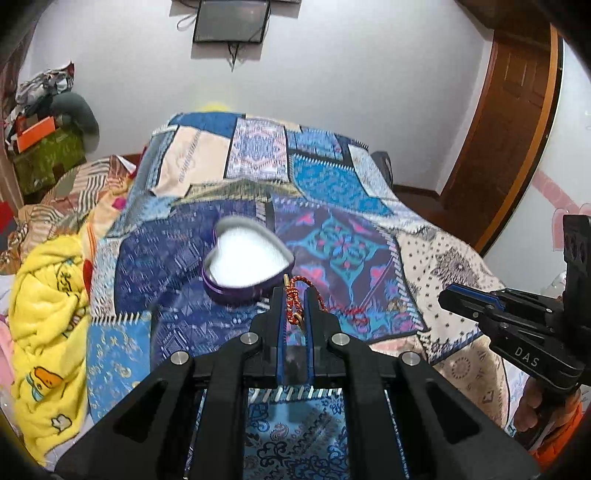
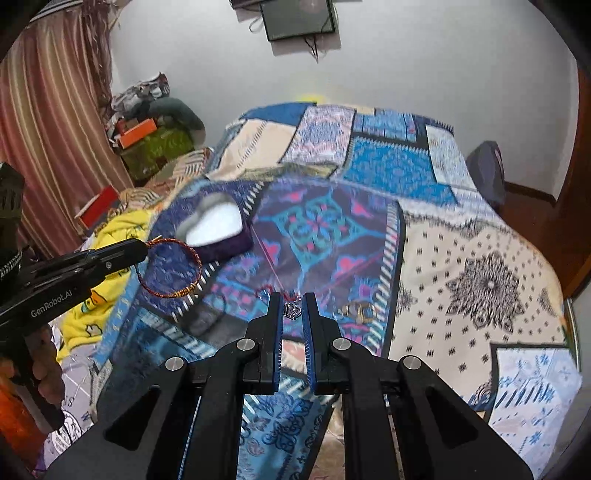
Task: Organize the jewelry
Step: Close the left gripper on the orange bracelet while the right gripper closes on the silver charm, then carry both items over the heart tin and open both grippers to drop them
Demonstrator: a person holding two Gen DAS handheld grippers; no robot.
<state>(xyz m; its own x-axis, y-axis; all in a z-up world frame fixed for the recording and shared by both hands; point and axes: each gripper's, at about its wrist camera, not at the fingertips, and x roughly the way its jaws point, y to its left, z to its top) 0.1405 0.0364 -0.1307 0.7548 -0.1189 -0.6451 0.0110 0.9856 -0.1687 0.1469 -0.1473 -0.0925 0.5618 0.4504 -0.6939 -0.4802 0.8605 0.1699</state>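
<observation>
A purple heart-shaped box [image 1: 248,258] with a white lining lies open on the patchwork bedspread; it also shows in the right wrist view [image 2: 218,225]. My left gripper [image 1: 295,295] is shut on a red braided bracelet [image 1: 293,301], held above the bed just right of the box; the bracelet hangs as a loop in the right wrist view [image 2: 171,267]. My right gripper [image 2: 293,301] has its jaws narrowly apart around a small silver pendant [image 2: 293,311] on a thin red cord [image 2: 271,266] lying on the bed. A gold ring [image 2: 360,310] lies to the right.
The patchwork bedspread [image 2: 461,266] covers the bed. A yellow blanket [image 1: 48,317] lies at its left edge. Boxes and clutter [image 1: 40,140] stand at the far left, a wooden door [image 1: 509,125] at the right, a wall screen [image 1: 231,20] behind.
</observation>
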